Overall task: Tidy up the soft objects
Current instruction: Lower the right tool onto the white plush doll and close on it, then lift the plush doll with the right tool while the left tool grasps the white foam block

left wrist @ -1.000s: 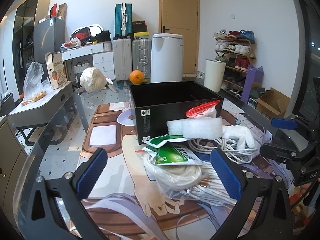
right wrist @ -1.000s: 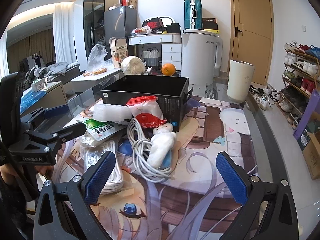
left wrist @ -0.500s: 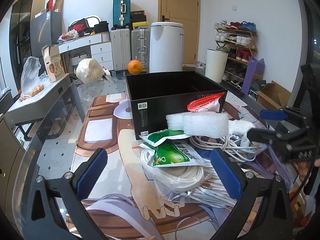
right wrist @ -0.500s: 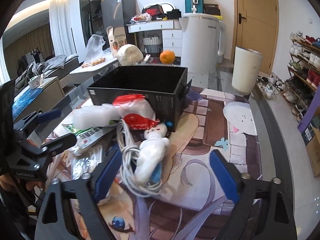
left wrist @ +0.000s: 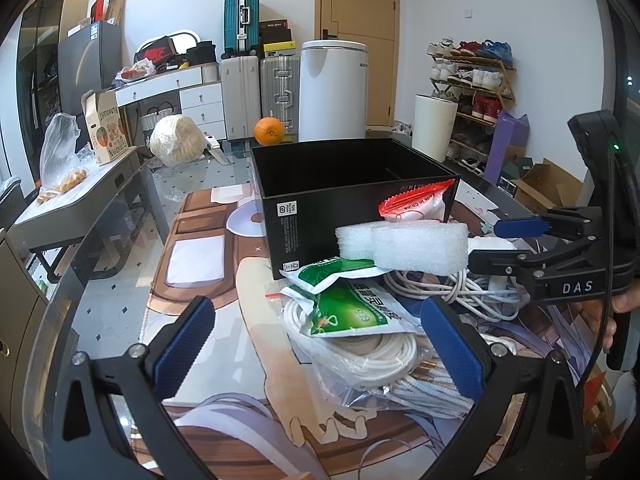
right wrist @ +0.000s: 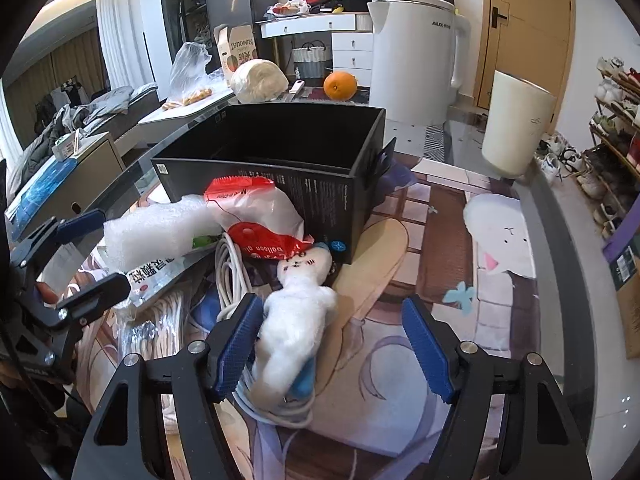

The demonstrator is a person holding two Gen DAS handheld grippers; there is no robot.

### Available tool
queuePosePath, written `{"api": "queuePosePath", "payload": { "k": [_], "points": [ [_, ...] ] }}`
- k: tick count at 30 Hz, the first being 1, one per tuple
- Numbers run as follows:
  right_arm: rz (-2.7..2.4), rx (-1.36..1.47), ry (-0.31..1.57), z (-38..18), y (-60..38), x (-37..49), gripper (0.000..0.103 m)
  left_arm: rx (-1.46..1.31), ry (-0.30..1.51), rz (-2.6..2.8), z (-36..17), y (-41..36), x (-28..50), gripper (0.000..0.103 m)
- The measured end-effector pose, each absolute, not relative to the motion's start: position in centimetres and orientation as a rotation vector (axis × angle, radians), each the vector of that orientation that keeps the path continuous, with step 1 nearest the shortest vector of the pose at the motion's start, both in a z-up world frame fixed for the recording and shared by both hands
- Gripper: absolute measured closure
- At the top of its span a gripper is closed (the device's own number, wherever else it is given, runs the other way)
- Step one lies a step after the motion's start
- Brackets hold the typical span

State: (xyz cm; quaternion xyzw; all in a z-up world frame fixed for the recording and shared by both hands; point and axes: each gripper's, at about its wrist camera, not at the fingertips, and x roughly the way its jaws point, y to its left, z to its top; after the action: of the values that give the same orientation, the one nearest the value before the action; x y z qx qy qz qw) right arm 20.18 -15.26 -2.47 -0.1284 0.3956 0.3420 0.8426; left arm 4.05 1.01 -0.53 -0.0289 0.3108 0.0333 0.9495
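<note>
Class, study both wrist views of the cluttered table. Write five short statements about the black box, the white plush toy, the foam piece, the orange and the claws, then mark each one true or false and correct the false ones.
1. The black box stands open with nothing visible inside. True.
2. The white plush toy lies inside the box. False: it lies on the table in front of the box, on a white cable.
3. The right claw grips the orange. False: its jaws are closing around the plush toy; the orange sits beyond the box.
4. The white foam piece rests on the pile beside the green packet. True.
5. The left claw holds the foam. False: it is open and holds nothing.
</note>
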Motion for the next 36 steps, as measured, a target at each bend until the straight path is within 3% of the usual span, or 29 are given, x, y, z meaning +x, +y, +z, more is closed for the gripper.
{"api": "queuePosePath", "payload": {
  "k": [7,12,14,17,36],
  "points": [
    [0.762,-0.232,0.883,-3.0,-15.0,21.2,0.029,-0.068,0.634,0.066,-0.5,1.2,4.0,0.0],
    [0.831,-0.195,0.898,-3.2,-15.0,21.3,0.048,-0.069,0.634,0.065,-0.5,1.2,4.0,0.0],
    [0.861,-0.179,0.896,-3.2,-15.1,21.0,0.062,-0.069,0.635,0.066,-0.5,1.2,4.0,0.0],
    [0.878,-0.161,0.89,-3.2,-15.3,20.6,0.069,-0.069,0.634,0.067,-0.5,1.2,4.0,0.0],
    [0.813,-0.03,0.69,-0.2,-19.7,16.0,0.071,-0.042,0.661,0.062,-0.4,0.8,4.8,0.0]
  ]
}}
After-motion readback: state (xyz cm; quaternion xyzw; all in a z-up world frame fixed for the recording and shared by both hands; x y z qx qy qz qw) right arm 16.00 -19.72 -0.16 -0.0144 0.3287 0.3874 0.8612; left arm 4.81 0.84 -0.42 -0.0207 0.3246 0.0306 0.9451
